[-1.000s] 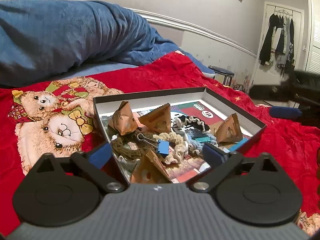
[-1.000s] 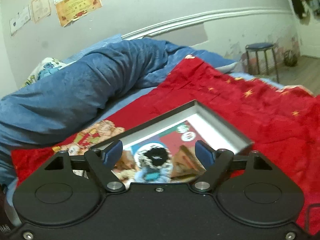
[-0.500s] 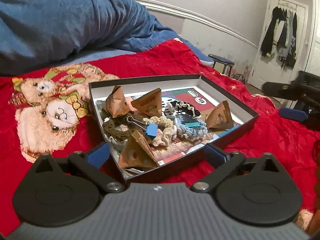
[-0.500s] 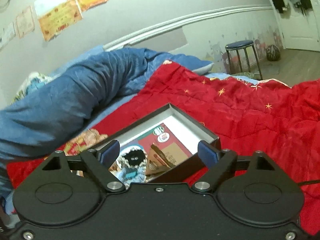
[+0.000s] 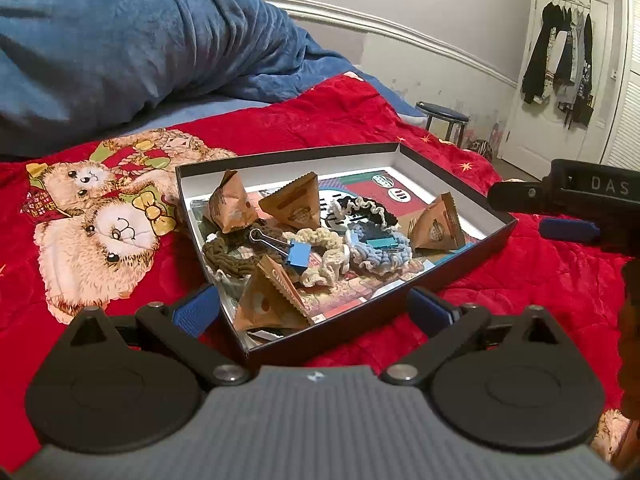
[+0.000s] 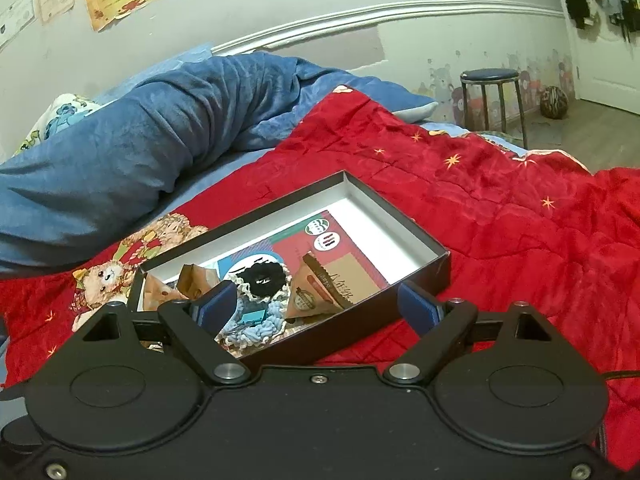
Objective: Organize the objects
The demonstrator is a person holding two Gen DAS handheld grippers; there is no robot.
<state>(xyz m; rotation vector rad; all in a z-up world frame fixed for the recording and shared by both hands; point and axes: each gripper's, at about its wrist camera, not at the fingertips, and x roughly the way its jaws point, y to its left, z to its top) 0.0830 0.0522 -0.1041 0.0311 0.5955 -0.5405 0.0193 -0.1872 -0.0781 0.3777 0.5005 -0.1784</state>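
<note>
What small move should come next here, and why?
Probably ease the right gripper forward and down onto the light blue scrunchie just ahead of its fingers. Both grippers are open and hold nothing, everything lies jumbled in the black box on the red blanket, and that scrunchie sits nearest the right fingers, near the box's edge.

1. A bed [image 5: 224, 110] is seen, covered by a red quilt [image 5: 500, 280] printed with teddy bears [image 5: 100, 224] and small gold stars.
2. A rumpled blue blanket [image 5: 132, 52] is heaped along the far side of the bed, at 11 o'clock in the left wrist view.
3. A shallow black box [image 5: 400, 312] with a white inner wall is set directly on the quilt, near the middle.
4. The teddy bears are found at 9 o'clock of the box.
5. In the right wrist view, bare quilt [image 6: 520, 216] is spread at 2 o'clock of the box [image 6: 400, 216].
</note>
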